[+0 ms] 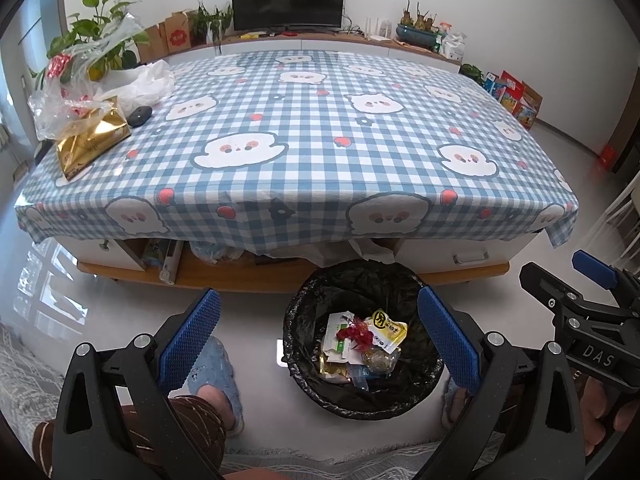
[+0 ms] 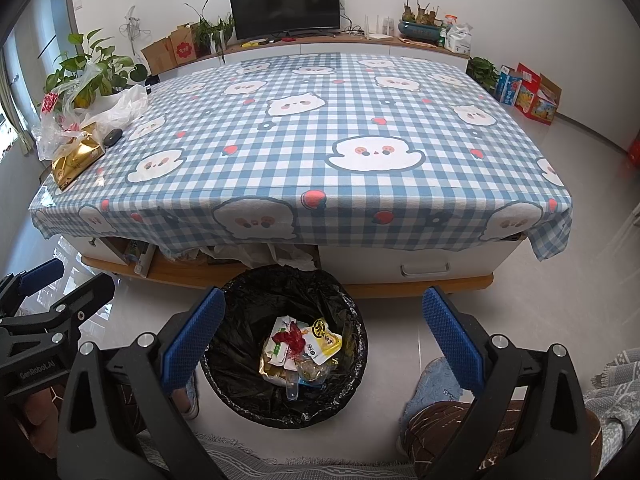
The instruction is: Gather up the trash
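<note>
Trash: wrappers [image 1: 362,344] lie heaped in the bin, a yellow packet [image 1: 388,328] and a red scrap [image 1: 354,334] uppermost; in the right wrist view the same heap sits at about 6 o'clock.
Bin: round, lined with a black bag [image 1: 304,320], standing on the pale floor just in front of the table's near edge.
Left gripper [image 1: 318,344]: released, blue pads wide apart, nothing between them; the bin shows in the gap, toward 5 o'clock.
Right gripper [image 2: 324,340]: released too, pads spread and bare, above the bin's right rim.
Table: covered by a blue checked cloth [image 1: 304,120] with white cartoon faces.
Table's 10 o'clock corner: gold foil bag [image 1: 86,140], crumpled clear plastic bags [image 1: 68,96], a dark oval object [image 1: 139,115] just beside them.
Beyond the table, 12 o'clock: dark television [image 1: 288,2] on a low cabinet.
</note>
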The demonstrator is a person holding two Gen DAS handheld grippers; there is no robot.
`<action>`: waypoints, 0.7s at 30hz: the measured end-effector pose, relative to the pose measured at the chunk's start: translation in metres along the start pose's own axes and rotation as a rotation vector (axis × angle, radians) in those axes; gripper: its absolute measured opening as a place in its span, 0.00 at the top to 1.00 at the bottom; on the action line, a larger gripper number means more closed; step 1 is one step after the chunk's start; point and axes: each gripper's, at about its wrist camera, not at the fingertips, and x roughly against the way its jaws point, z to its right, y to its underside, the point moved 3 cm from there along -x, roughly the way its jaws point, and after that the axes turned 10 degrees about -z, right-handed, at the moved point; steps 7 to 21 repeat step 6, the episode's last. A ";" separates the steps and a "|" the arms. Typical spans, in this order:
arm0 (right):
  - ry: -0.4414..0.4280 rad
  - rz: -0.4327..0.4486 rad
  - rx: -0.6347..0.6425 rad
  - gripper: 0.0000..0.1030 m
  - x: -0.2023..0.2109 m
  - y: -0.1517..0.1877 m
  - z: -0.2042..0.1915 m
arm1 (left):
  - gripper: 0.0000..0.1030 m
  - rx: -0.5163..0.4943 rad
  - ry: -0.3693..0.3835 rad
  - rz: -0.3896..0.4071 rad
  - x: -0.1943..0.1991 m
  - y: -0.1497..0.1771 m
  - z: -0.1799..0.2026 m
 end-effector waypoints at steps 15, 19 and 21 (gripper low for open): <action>0.000 0.000 0.000 0.08 0.000 0.000 0.000 | 0.06 0.005 0.004 -0.001 0.001 0.000 0.000; 0.000 0.000 0.000 0.08 0.000 0.000 0.000 | 0.06 0.005 0.004 -0.001 0.001 0.000 0.000; 0.000 0.000 0.000 0.08 0.000 0.000 0.000 | 0.06 0.005 0.004 -0.001 0.001 0.000 0.000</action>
